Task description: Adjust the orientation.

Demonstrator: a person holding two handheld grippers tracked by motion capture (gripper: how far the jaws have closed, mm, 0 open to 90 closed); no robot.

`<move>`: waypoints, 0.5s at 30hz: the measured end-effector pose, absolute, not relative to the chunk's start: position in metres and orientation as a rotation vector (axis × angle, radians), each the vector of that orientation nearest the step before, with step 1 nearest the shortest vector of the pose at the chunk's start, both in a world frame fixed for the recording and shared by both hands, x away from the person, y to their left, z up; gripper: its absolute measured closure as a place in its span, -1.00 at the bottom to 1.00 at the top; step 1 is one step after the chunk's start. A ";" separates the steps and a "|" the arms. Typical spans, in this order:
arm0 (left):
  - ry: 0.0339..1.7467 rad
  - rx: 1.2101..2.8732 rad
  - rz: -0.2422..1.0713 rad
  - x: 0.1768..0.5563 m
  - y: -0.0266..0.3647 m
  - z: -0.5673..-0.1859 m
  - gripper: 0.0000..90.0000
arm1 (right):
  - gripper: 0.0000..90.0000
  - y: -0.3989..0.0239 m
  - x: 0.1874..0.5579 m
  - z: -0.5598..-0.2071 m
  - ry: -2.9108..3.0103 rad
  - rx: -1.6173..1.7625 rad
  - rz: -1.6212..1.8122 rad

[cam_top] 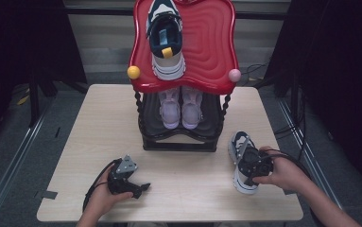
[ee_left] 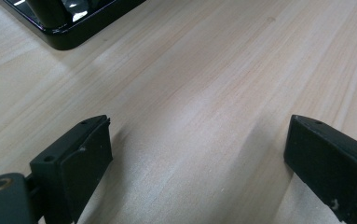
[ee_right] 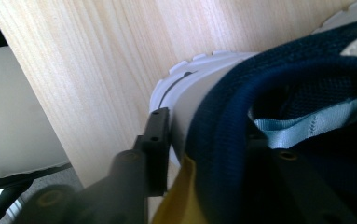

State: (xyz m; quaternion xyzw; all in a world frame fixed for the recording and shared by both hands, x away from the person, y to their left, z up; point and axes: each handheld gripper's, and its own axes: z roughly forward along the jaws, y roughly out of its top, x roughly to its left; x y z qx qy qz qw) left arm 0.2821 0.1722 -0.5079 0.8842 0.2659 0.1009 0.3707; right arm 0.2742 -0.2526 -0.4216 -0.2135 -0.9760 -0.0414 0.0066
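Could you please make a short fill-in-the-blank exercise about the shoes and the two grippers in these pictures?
1. The right gripper grips the navy-and-white sneaker at its ____.
2. The matching sneaker lies on the ____ top shelf.
3. The pink shoes stand on the ____ shelf.
4. The jaws of the left gripper are ____.

Missing words: heel; red; lower; open

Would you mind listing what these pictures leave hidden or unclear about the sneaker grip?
- Right gripper, right gripper view: the inner finger is sunk in the navy sneaker, hidden by its collar.
- High view: gripper and hand cover the sneaker's heel.
- Left gripper, left gripper view: the shoe rack is cut off by the top edge.
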 end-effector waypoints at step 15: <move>0.687 2.261 0.257 0.282 0.172 -0.508 -0.85 | 0.62 -0.258 0.275 -0.384 -3.001 -0.821 -0.303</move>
